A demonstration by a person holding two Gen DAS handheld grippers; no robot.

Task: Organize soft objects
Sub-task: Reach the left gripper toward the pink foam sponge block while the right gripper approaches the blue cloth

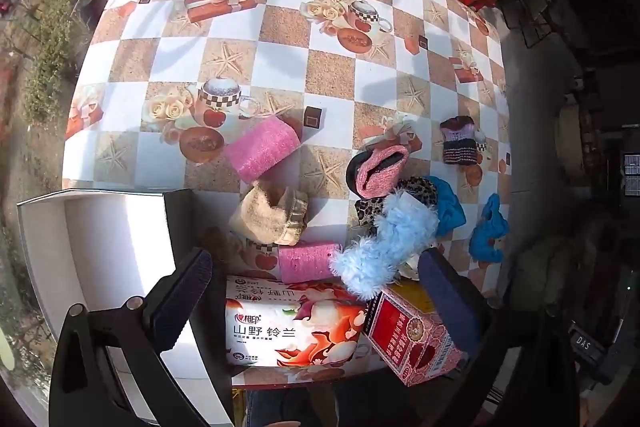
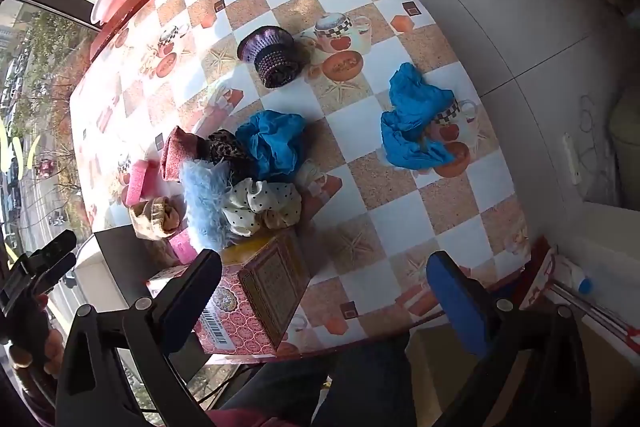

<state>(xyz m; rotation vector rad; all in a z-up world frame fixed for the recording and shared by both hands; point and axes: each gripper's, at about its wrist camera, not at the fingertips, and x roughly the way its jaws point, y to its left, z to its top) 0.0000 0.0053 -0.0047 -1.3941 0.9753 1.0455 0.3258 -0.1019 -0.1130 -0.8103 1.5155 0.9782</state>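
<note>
Soft objects lie heaped on the surface just right of the open white box: a beige fuzzy piece nearest the box, a pink sponge block beyond it, a fluffy light-blue piece further right, and blue cloths well apart from the box on the far right. Both tools hang above with nothing between the pads: your left hand-held gripper is released, jaws wide, and your right hand-held gripper is released too.

Start with the beige piece, since it has the shortest trip to the box. Come straight down, straddle its thick middle, and close until the pile compresses; soft things slip from a shallow pinch. Keep clear of the tissue pack and red carton right of the box.

That box looks empty, though its near corner is hidden behind your left tool.
</note>
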